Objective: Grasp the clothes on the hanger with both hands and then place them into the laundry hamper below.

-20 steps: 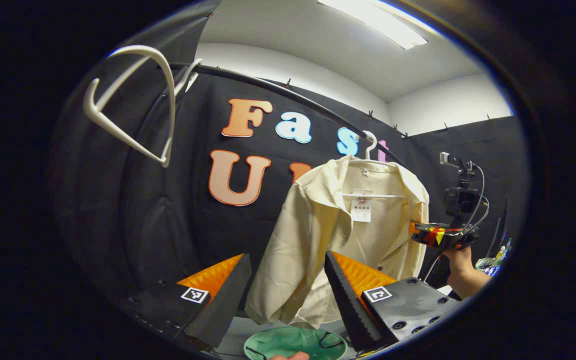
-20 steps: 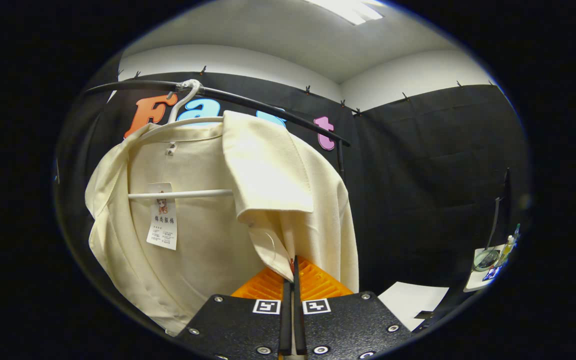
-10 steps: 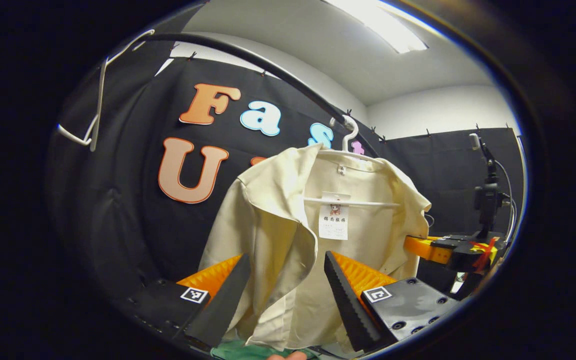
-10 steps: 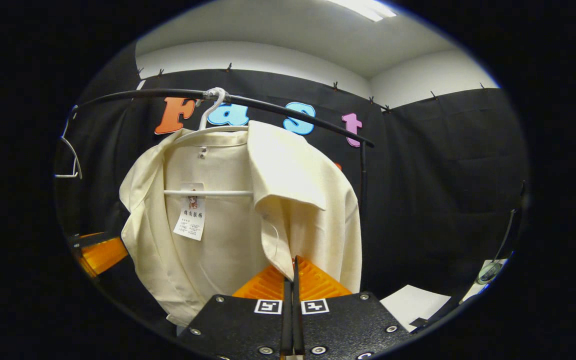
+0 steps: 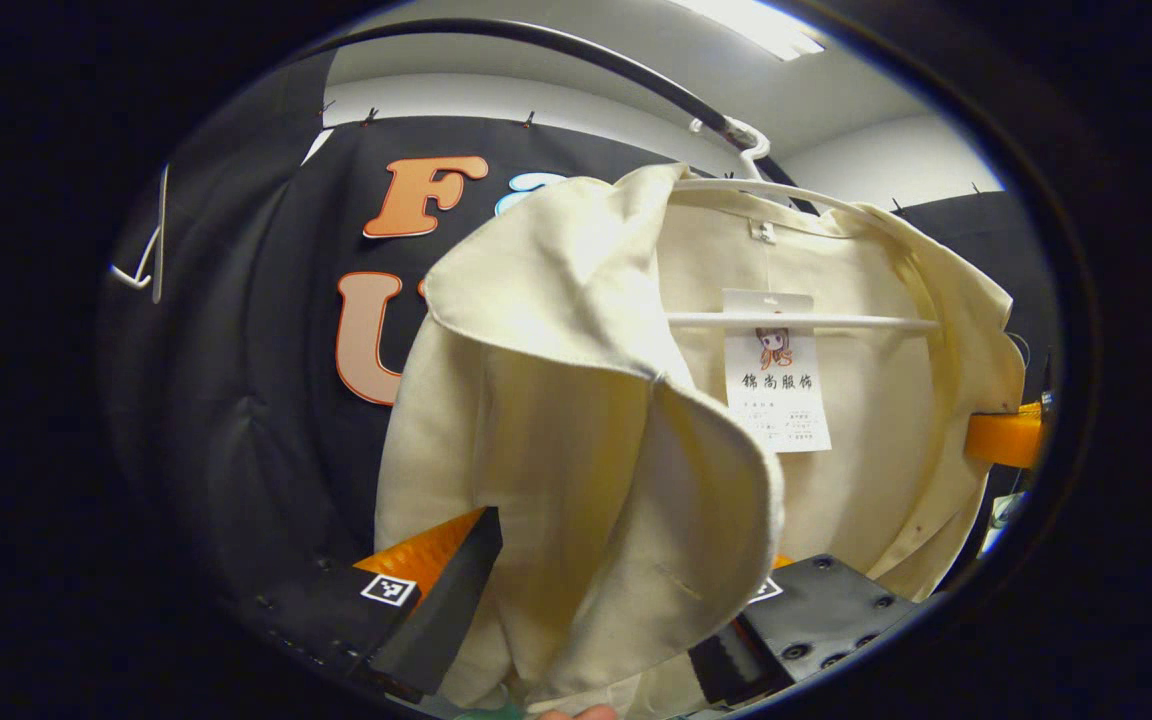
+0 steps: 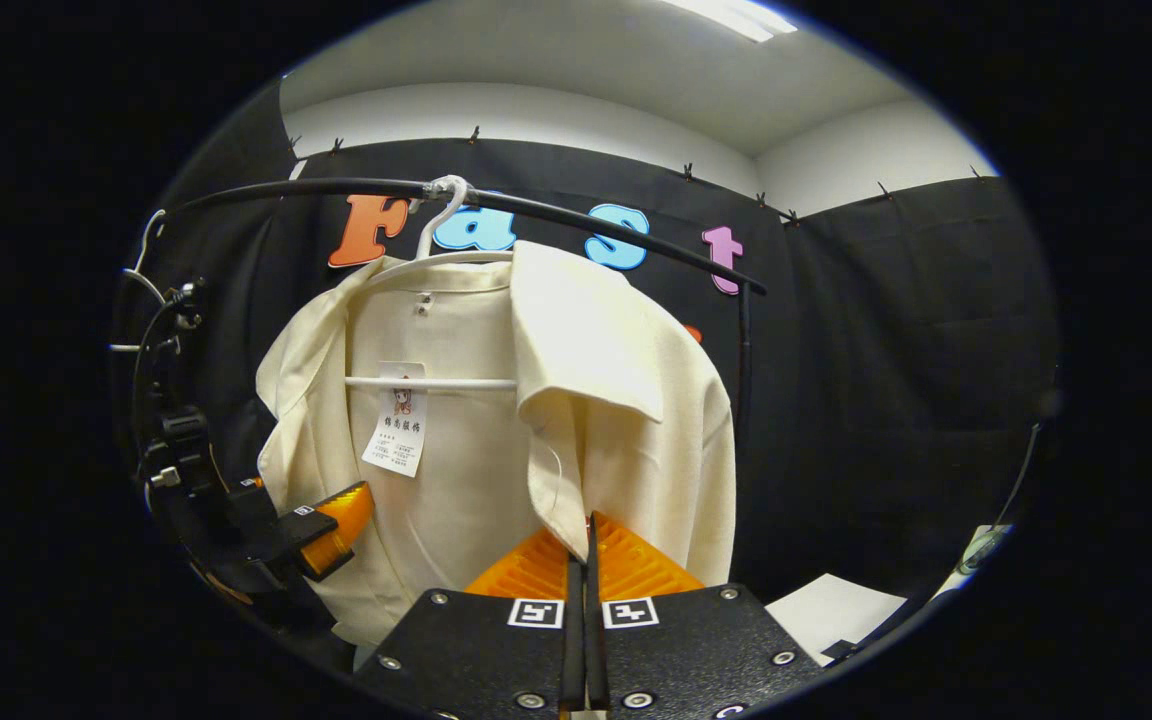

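Cream shirt (image 6: 626, 440), white hanger (image 6: 436, 225), black rail (image 6: 576, 215), white tag (image 6: 396, 420)

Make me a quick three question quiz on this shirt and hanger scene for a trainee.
1. True or false: the right gripper is shut on the front edge of the cream shirt.
2. The left gripper has its jaws: A) spread with shirt fabric between them, B) closed on the rail, C) closed on the paper tag.
3. What does the white hanger hook over?

Key: 1 true. 2 A. 3 The black rail.
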